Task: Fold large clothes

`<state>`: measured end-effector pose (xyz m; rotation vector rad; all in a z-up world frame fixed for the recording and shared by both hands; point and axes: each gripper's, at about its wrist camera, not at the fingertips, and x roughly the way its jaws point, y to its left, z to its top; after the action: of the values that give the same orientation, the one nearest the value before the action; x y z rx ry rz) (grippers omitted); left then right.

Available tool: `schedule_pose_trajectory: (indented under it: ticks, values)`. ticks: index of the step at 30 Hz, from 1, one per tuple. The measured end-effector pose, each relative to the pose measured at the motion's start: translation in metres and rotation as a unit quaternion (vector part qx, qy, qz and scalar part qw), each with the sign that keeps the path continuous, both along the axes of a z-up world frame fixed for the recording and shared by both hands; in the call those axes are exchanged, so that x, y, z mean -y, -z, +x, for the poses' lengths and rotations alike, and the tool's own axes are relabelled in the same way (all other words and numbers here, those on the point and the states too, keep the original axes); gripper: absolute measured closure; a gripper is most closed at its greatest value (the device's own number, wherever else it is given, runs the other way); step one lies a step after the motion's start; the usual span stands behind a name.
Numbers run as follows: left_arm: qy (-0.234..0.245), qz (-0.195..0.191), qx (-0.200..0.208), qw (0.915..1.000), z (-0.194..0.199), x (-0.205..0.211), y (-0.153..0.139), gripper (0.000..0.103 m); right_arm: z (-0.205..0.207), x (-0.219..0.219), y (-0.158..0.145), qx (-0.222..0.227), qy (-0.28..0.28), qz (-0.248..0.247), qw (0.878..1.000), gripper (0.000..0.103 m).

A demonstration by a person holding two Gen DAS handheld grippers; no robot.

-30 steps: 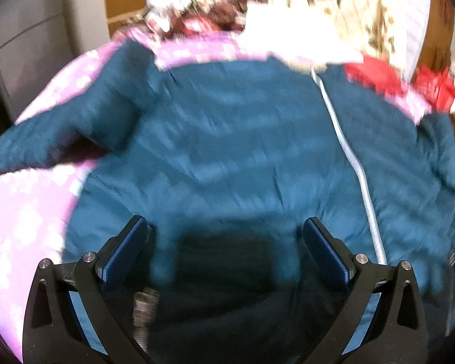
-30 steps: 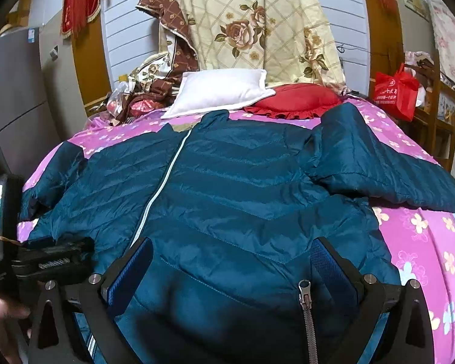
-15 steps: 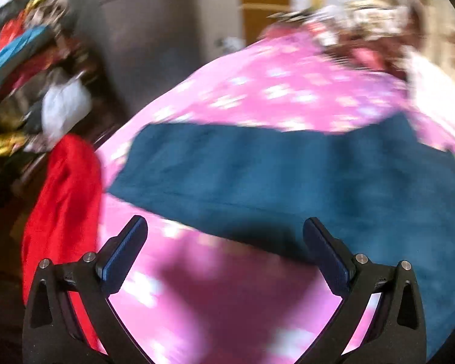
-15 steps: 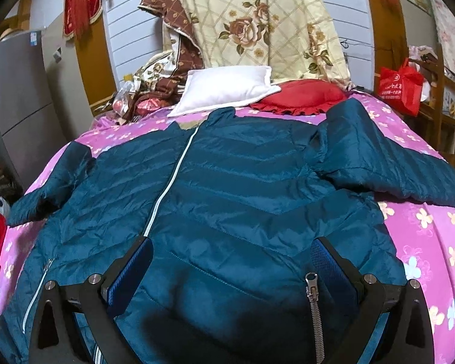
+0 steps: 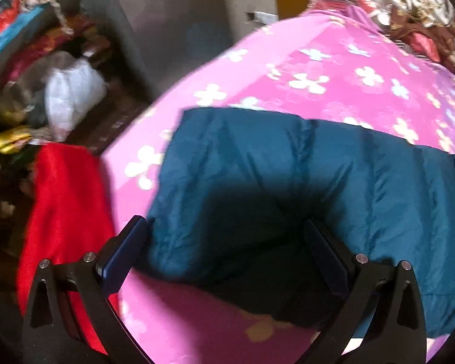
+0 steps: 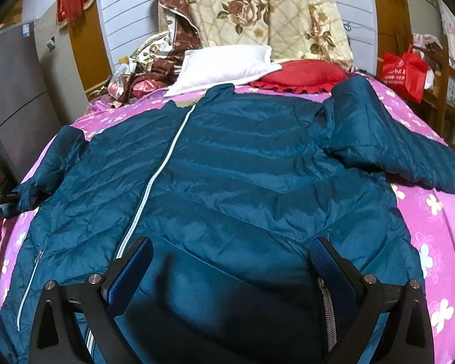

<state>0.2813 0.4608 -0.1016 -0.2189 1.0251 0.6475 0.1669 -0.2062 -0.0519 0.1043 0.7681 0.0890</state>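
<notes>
Swinging away from the hem, the left hand-held gripper point(image 5: 224, 254) now straddles the cuff of the teal quilted puffer jacket point(image 6: 227, 182), jaws wide. Spread flat and zipped on the pink flowered bedsheet point(image 5: 333, 69), its slippery, puffy sleeve needs pinching and folding inward. The right hand-held gripper point(image 6: 230, 270) hovers open over the hem.

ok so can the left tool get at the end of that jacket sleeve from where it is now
Probably yes. The left tool is open and the teal sleeve cuff already lies between its fingers on the pink bedspread, with nothing covering it. The view is blurred, so contact is unclear.
</notes>
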Motion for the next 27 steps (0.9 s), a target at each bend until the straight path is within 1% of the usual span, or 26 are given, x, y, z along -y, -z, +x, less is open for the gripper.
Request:
schedule_pose_trajectory:
  ticks: [1, 2, 4, 5, 6, 7, 8, 9, 10, 11, 14, 16, 18, 20, 22, 25, 26, 27]
  values:
    - [0.005, -0.03, 0.012, 0.9995, -0.002, -0.003, 0.001, 0.0, 0.0, 0.0, 0.0, -0.001, 0.0, 0.001, 1.0, 0.0]
    - [0.007, -0.078, 0.036, 0.9963, -0.009, -0.011, 0.004, 0.001, 0.001, 0.0, 0.001, -0.003, 0.001, 0.002, 1.0, 0.0]
    - [0.016, -0.09, 0.069, 0.9934, -0.02, -0.011, 0.001, 0.001, 0.002, 0.001, 0.002, -0.006, 0.003, 0.002, 1.0, 0.0]
    - [0.024, -0.093, 0.085, 0.9917, -0.025, -0.01, 0.0, 0.007, 0.003, 0.001, 0.003, -0.008, 0.002, 0.002, 1.0, 0.0]
    - [0.026, -0.092, 0.095, 0.9908, -0.03, -0.01, -0.002, 0.016, 0.003, 0.002, 0.003, -0.009, 0.003, 0.002, 1.0, 0.0]
    - [0.021, -0.094, 0.108, 0.9895, -0.036, -0.013, -0.004, 0.049, 0.003, 0.001, 0.003, -0.009, 0.003, 0.002, 1.0, 0.0]
    - [0.016, -0.129, 0.135, 0.9822, -0.045, -0.022, -0.007, 0.086, 0.003, 0.001, 0.004, -0.009, 0.003, 0.001, 1.0, 0.0]
    - [0.016, -0.159, 0.154, 0.9751, -0.049, -0.028, -0.008, 0.088, 0.003, 0.001, 0.004, -0.008, 0.003, 0.002, 1.0, 0.0]
    - [0.011, -0.155, 0.167, 0.9735, -0.055, -0.029, -0.014, 0.09, 0.003, 0.002, 0.004, -0.008, 0.004, 0.002, 1.0, 0.0]
    - [0.019, -0.129, 0.179, 0.9753, -0.061, -0.023, -0.025, 0.09, 0.003, 0.001, 0.003, -0.009, 0.004, 0.003, 1.0, 0.0]
    - [0.046, -0.094, 0.198, 0.9746, -0.074, -0.008, -0.054, 0.091, 0.002, 0.004, 0.001, -0.007, 0.01, 0.011, 1.0, 0.0]
    - [0.046, -0.065, 0.21, 0.9744, -0.084, -0.003, -0.076, 0.091, 0.001, 0.007, -0.003, -0.004, 0.013, 0.017, 1.0, 0.0]
    - [0.029, -0.049, 0.214, 0.9751, -0.089, -0.008, -0.091, 0.091, -0.002, 0.01, -0.007, 0.001, 0.02, 0.011, 1.0, 0.0]
    - [-0.014, -0.03, 0.212, 0.9767, -0.095, -0.018, -0.11, 0.091, -0.004, 0.011, -0.01, -0.001, 0.028, -0.01, 1.0, 0.0]
    - [-0.034, -0.025, 0.206, 0.9776, -0.096, -0.02, -0.12, 0.091, -0.007, 0.014, -0.011, -0.006, 0.038, -0.03, 0.999, 0.0]
    - [-0.031, 0.022, 0.191, 0.9809, -0.09, 0.001, -0.14, 0.091, -0.01, 0.026, -0.011, -0.023, 0.053, -0.047, 0.997, 0.0]
    - [-0.026, 0.032, 0.193, 0.9804, -0.088, 0.012, -0.147, 0.091, -0.012, 0.033, -0.01, -0.025, 0.058, -0.05, 0.997, 0.0]
    - [-0.017, 0.028, 0.202, 0.9788, -0.087, 0.024, -0.154, 0.091, -0.014, 0.039, -0.01, -0.028, 0.063, -0.05, 0.996, 0.0]
